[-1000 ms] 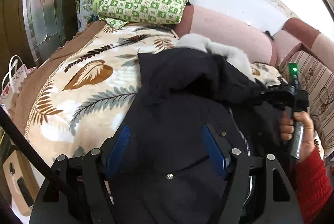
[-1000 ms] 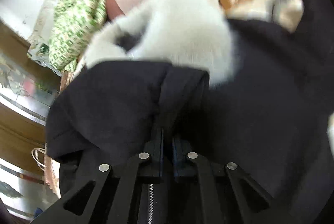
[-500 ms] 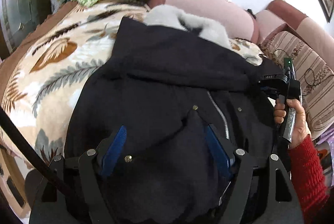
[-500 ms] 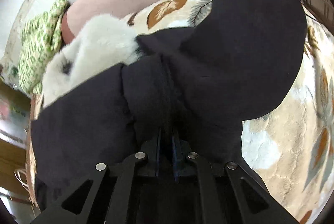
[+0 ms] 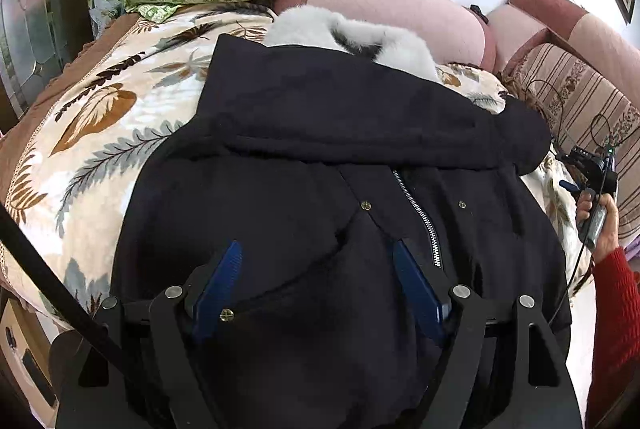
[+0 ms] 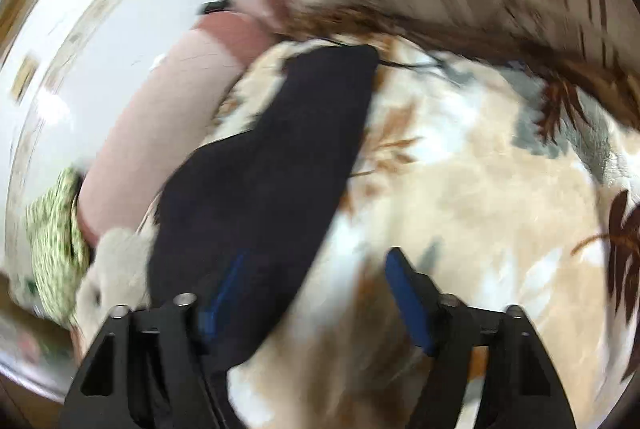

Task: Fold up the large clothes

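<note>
My leaf-print blanket [image 5: 92, 133] carries the black coat [image 5: 320, 197], spread directly ahead of and under my left gripper [image 5: 320, 257], whose jaws stand released. My right gripper [image 6: 316, 269] is spread too, empty, one coat sleeve [image 6: 272, 173] running past its left finger.

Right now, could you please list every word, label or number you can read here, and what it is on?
None can be read for certain.
White marking on the body of the right tongs: too small to read.
Coat and blanket: no lettering visible; the right wrist view is blurred.
</note>
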Tool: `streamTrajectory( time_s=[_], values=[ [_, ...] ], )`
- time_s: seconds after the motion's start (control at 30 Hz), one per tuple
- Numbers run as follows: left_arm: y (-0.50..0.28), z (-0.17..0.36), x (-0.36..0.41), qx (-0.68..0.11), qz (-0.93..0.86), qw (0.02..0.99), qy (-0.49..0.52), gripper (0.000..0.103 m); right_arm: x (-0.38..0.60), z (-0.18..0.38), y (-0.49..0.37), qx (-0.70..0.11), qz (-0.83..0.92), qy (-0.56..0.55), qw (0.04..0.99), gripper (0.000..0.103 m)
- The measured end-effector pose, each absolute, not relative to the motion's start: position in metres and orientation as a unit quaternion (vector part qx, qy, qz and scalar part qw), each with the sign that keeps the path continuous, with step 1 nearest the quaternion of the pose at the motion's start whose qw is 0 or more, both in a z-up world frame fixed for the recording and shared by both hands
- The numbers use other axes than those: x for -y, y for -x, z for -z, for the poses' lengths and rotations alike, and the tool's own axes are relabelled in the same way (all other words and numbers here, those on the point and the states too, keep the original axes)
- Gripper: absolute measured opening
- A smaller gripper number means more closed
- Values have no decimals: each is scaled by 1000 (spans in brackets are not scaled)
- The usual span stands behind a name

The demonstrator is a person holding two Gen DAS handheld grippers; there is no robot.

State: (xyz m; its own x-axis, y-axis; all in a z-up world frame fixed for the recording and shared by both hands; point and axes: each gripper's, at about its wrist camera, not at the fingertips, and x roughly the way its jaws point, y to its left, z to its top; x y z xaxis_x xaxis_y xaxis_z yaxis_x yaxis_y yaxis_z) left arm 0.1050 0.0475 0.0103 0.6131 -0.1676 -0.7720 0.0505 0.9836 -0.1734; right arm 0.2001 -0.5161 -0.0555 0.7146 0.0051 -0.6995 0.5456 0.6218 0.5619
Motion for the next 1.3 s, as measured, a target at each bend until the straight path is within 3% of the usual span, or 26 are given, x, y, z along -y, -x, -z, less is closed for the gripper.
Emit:
streamTrajectory(
  time_s=[0.2, 0.43, 0.47, 0.5, 0.53, 0.6, 0.8, 1.0, 1.17, 1.3],
  values=[
    [-117, -8, -44, -441, 43, 895, 58, 77, 535, 74, -243, -340, 156, -420, 827, 64],
    [-131, 5, -45, -465, 30, 883, 58, 77, 552, 78, -281, -319, 201, -436, 818, 72],
    [-132, 7, -46, -467, 29, 882, 60, 77, 552, 78, -281, -320, 202, -438, 815, 69],
    [-134, 8, -48, -469, 28, 880, 64, 77, 553, 77, -287, -328, 189, -442, 813, 34],
    [-134, 9, -49, -470, 29, 880, 67, 77, 555, 76, -291, -341, 178, -445, 808, 15],
    [-132, 9, -53, -467, 29, 881, 70, 77, 550, 56, -295, -346, 182, -419, 819, 8],
    [-123, -1, -68, -441, 18, 894, 81, 77, 496, -35, -289, -318, 174, -302, 882, 7],
    [-107, -13, -90, -419, 10, 902, 103, 77, 371, -126, -283, -294, 91, -162, 938, 6],
    [-89, -25, -108, -390, -10, 914, 111, 77, 238, -141, -276, -291, -16, -58, 955, 6],
    [-76, -32, -124, -374, -18, 919, 122, 77, 142, -99, -268, -333, -98, -17, 938, 6]
  ],
)
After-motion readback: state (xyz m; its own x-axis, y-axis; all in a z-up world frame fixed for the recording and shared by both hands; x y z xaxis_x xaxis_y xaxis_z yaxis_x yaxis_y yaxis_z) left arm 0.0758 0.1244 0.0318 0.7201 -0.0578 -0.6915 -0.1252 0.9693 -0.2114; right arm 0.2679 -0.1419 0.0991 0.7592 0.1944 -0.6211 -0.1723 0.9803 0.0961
